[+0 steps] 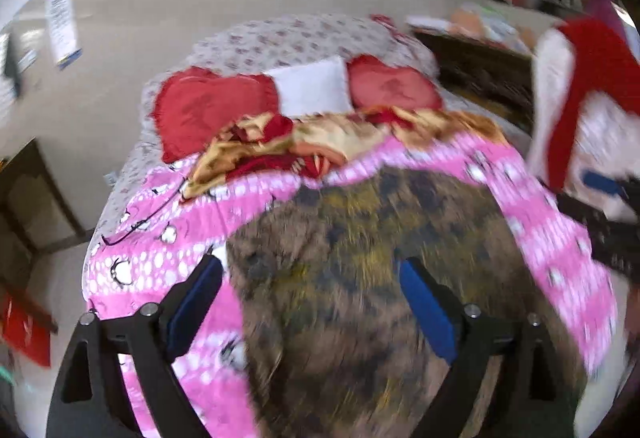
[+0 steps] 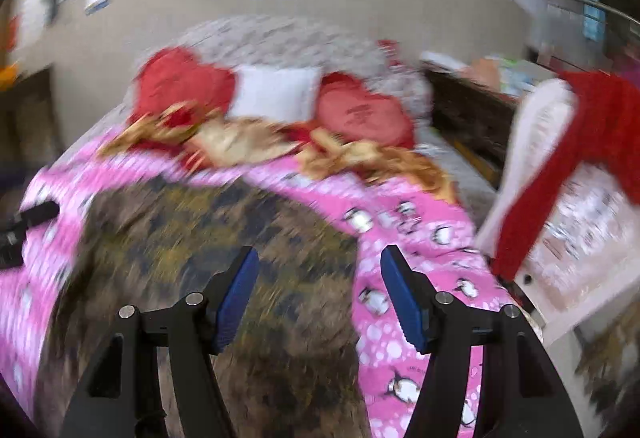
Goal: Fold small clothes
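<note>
Both my claws hang with jaws spread and nothing between them: the left gripper (image 1: 308, 278) and right gripper (image 2: 320, 274). Just below them lies the brown mottled cloth (image 1: 360, 278) on the pink blanket (image 2: 400, 318). Beyond are red cushions (image 1: 200, 106).

We see the brown cloth (image 1: 360, 278) all smeared, and its near end runs off the picture. The red and white thing (image 2: 560, 166) is blurry too.
</note>
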A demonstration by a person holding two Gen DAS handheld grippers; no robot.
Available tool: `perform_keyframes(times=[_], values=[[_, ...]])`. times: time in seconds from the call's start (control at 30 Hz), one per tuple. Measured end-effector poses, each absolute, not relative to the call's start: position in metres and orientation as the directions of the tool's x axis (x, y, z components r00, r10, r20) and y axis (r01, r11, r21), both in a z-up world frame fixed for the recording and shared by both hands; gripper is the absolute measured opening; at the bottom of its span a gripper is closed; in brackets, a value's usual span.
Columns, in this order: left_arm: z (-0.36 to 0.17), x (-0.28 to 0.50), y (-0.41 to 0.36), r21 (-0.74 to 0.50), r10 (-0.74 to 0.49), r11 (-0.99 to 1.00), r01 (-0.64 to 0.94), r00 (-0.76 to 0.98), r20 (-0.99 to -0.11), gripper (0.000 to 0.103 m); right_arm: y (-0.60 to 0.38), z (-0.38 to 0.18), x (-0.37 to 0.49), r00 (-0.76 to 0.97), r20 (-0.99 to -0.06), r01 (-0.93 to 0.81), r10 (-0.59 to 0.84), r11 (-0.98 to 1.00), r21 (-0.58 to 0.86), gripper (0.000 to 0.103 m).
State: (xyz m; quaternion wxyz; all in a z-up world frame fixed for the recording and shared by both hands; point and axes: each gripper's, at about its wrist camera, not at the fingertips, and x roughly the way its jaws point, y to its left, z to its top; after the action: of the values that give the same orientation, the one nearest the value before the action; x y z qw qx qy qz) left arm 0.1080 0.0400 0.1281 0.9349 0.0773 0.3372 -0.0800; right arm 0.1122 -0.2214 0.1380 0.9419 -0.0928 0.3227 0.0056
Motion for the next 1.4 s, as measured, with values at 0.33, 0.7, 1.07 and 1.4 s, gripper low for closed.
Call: perform_keyframes(times=[0.33,0.7,1.07,1.4], values=[[0.027,-0.064,0.11,0.099,-0.11,0.95,0.297,0.613,-0.782,0.096,-0.279,0.09,-0.039,0.66,-0.695,-0.417,0.286,0.909,-0.022,0.06],[-0.034,-0.141,0.118,-0.318,-0.379,0.924,0.21,0.423,-0.823,0.073,-0.351,0.034,-0.117,0.7,-0.681,-0.179,0.216,0.976,0.127,0.06],[-0.052,-0.119,0.132,-0.524,-0.552,0.832,0.182,0.363,-0.751,0.077,-0.394,0.016,-0.125,0.674,-0.687,-0.141,0.27,0.961,0.239,0.06],[-0.054,-0.12,0.126,-0.485,-0.524,0.852,0.199,0.339,-0.781,0.02,-0.392,-0.051,-0.116,0.515,-0.737,-0.195,0.437,0.898,0.396,0.06]])
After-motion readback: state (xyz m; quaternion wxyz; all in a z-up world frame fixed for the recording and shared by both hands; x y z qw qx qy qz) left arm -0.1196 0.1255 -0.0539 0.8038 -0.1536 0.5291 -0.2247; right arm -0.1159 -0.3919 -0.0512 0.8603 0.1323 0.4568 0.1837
